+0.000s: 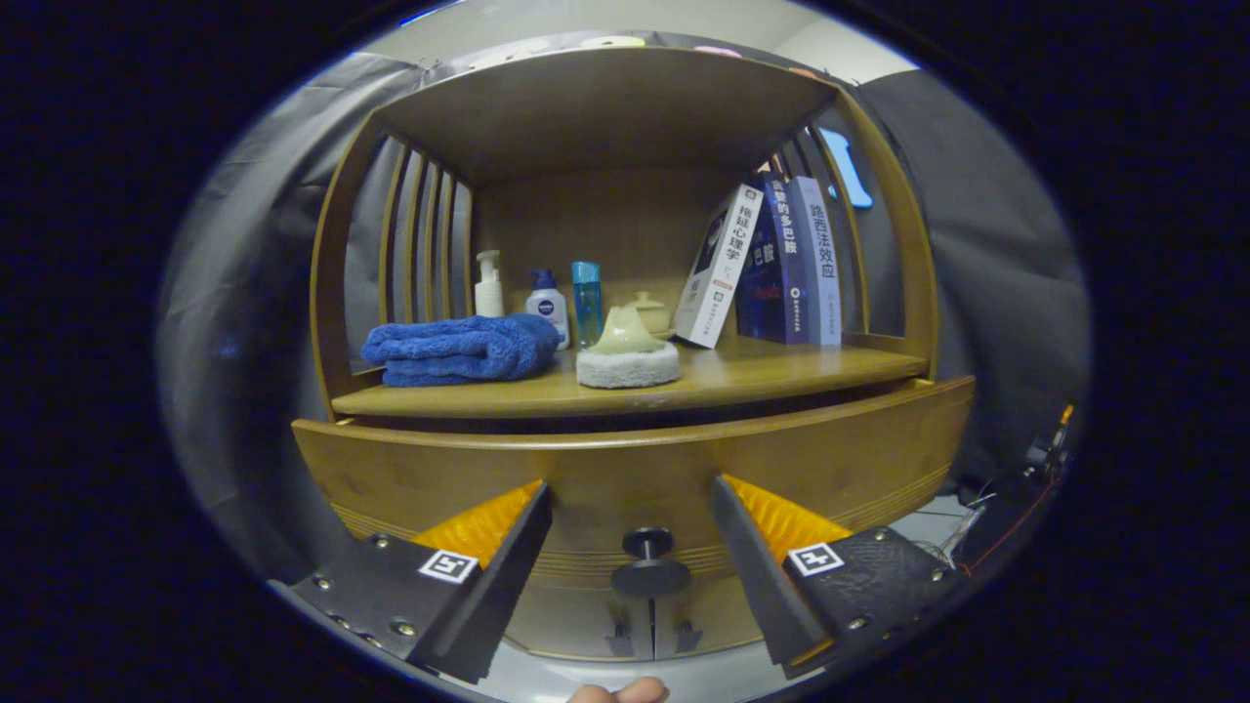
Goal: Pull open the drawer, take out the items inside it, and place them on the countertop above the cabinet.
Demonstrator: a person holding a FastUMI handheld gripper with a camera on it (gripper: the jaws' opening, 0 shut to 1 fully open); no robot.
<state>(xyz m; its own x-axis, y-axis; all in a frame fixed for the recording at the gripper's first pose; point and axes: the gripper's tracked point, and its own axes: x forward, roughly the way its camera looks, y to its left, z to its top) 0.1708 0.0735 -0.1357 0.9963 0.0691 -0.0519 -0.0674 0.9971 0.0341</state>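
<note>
A wooden cabinet stands just ahead of me. Its drawer front (635, 469) is pulled slightly out under the countertop (762, 376), and the inside is hidden. The drawer's dark round knob (648, 561) sits between my two fingers, a little below their tips. My gripper (630, 488) is open, with one finger on each side of the knob and neither touching it. On the countertop lie a folded blue towel (459, 349) and a cream brush with a white pad (627, 353).
At the back of the countertop stand a white pump bottle (488, 285), a white bottle with a blue cap (548, 305), a blue bottle (587, 301), a small lidded jar (648, 312) and three leaning books (771, 259). Two lower cabinet doors (652, 625) sit under the drawer. A person's fingertips (619, 692) show below.
</note>
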